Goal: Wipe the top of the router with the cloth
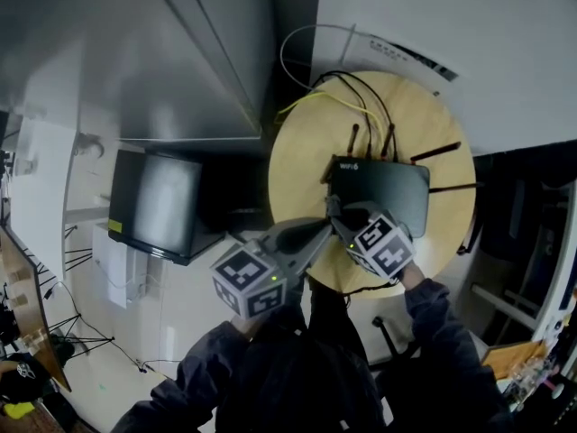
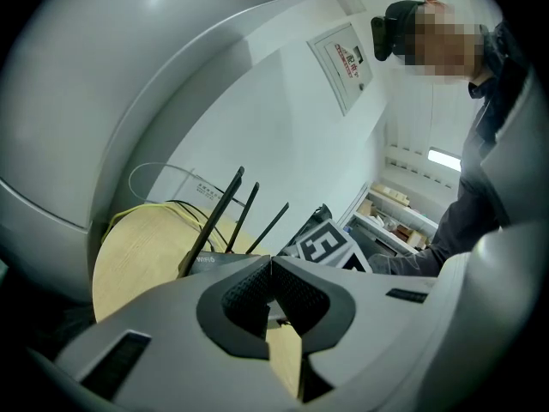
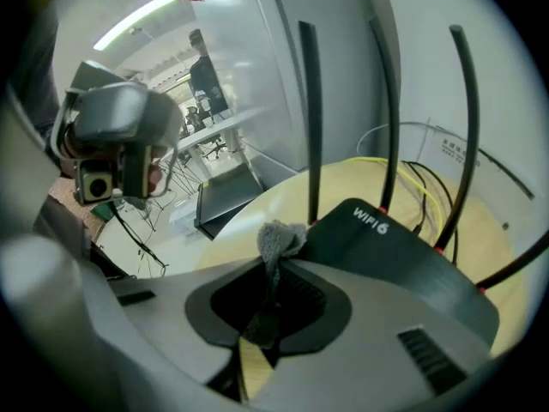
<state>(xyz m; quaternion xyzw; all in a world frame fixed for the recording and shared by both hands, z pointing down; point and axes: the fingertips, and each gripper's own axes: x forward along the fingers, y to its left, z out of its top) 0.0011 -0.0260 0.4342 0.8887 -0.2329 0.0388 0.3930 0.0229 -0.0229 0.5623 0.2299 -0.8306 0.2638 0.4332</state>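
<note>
A black router with several thin antennas lies on a round wooden table. In the right gripper view its near corner, printed WIFI 6, sits just beyond the jaws. My right gripper is shut on a small grey cloth, whose bunched end pokes out past the tips at the router's near left corner. My left gripper is shut with nothing in it, held over the table's near edge just left of the router. In the head view both grippers meet at that corner.
Yellow and black cables run off the table's far side to a white wall. A dark monitor stands lower left of the table. A person is close on the right of the left gripper view.
</note>
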